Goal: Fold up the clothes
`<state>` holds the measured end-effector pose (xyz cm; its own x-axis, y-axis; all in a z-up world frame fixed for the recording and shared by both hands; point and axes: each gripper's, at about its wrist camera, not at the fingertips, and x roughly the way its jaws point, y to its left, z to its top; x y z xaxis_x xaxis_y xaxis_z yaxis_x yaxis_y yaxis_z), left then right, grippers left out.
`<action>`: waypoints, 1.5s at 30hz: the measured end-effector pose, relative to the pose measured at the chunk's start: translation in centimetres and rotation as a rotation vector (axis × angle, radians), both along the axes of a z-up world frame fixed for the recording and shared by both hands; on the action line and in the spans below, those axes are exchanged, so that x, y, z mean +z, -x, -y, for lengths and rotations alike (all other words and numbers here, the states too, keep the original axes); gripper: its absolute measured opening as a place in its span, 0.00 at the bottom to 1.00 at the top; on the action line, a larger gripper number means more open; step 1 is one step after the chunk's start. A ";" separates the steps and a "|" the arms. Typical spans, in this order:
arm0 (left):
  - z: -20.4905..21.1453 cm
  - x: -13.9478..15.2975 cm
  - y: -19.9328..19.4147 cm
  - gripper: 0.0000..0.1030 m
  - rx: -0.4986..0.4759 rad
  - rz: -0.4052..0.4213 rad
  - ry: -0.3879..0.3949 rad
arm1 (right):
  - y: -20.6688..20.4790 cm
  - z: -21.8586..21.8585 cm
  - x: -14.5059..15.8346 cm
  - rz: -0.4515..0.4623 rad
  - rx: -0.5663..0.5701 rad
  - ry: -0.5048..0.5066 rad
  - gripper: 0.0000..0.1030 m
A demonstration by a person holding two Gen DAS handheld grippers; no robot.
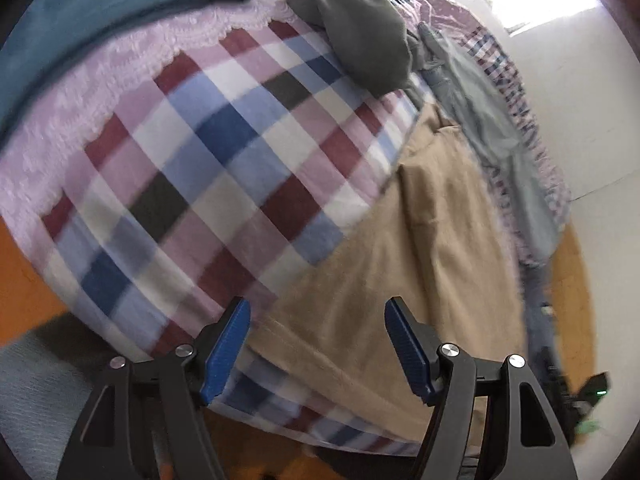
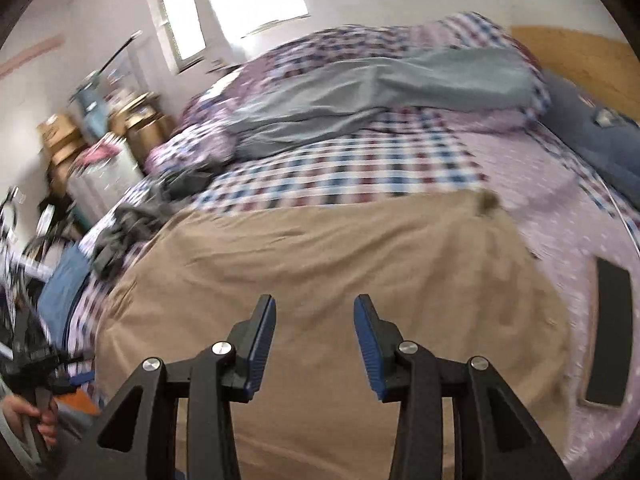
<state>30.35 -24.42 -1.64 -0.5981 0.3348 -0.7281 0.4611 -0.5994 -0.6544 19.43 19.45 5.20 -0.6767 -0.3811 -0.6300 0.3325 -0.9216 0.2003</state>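
Tan cloth (image 2: 320,272) lies spread flat on the checked bed (image 1: 208,148) right under and ahead of my right claw (image 2: 315,344), running crosswise to its fingers. Both claws are spread and hold nothing. My left claw (image 1: 318,350) hangs over that cloth's near edge, so my right is the nearer.

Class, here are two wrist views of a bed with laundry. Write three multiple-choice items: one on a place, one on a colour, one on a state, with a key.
1. Where does the tan garment lie?
A. on the bed
B. on the floor
C. on a chair

2. What colour are the pads of the right tool?
A. red
B. blue
C. yellow

3. In what state is the left tool?
A. shut on cloth
B. shut, empty
C. open, empty

Key: A, it is spread over the checked cover; B, both pads show blue; C, its pads stand apart with nothing between them.
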 end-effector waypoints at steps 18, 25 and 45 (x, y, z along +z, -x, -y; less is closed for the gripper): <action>-1.6 1.1 -1.1 0.71 0.001 -0.206 -0.178 | -6.9 15.1 -4.1 -0.012 0.419 -0.130 0.49; -1.8 0.3 -0.2 0.71 0.012 -0.153 -0.203 | -11.3 21.2 -6.1 -0.124 0.622 -0.224 0.49; -1.3 0.3 0.6 0.68 -0.005 -0.212 -0.349 | -12.1 27.1 -9.8 -0.215 0.685 -0.434 0.29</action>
